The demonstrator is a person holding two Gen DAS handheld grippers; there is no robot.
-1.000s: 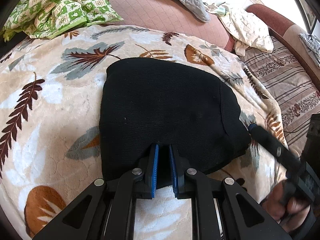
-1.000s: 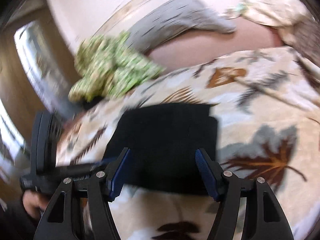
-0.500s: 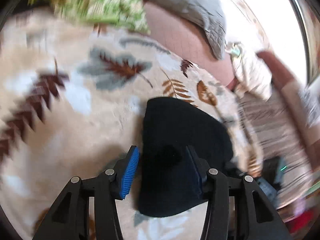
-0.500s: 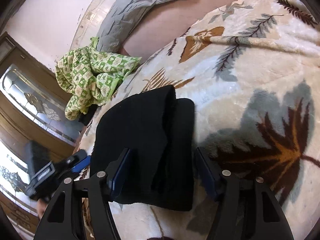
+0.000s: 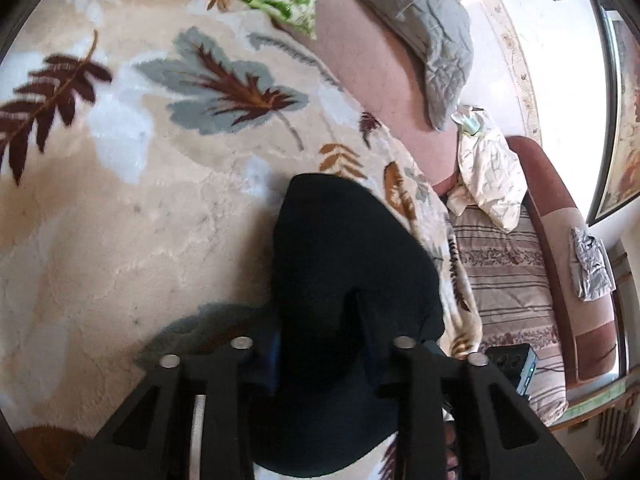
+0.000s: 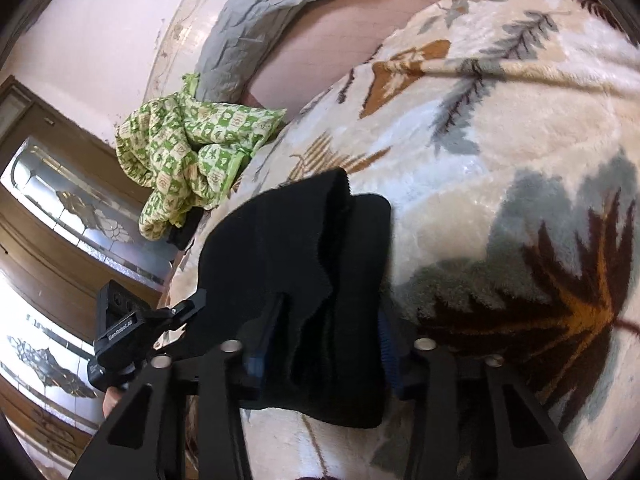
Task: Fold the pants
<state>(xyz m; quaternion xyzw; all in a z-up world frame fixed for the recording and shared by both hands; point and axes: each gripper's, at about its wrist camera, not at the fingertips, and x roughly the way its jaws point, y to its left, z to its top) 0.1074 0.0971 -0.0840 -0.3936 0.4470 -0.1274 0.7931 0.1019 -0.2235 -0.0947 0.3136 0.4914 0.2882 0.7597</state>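
Both black two-finger tongs are seen closed on the folded black knitted pants [image 5: 352,264], one at each end of the bundle. Between the fingers of the left gripper [image 5: 326,360] a thick fold of the dark cloth is pinched, its jaws having just been closing; the blue pads are almost wholly buried in the fabric. The right gripper [image 6: 320,356] is likewise clamped on the layered near edge of the pants, its jaws having just been closing too, with a blue pad [image 6: 386,350] showing at the right side of the cloth.

Largest in the scene is the cream plush blanket printed with brown and grey leaves [image 5: 120,208], on which the pants are laid as a narrow, several-layered bundle. Behind it a pink quilted bed surface [image 5: 360,60] is seen, with a grey quilted pillow [image 5: 424,20] lying on it. A crumpled green-and-white checked cloth [image 6: 188,152] rests at the blanket's far edge. A cream patterned cloth [image 5: 488,176] is heaped on a striped brown couch [image 5: 508,280] beside the bed.

In the right wrist view, the left gripper's black body [image 6: 132,332] is visible just left of the pants.
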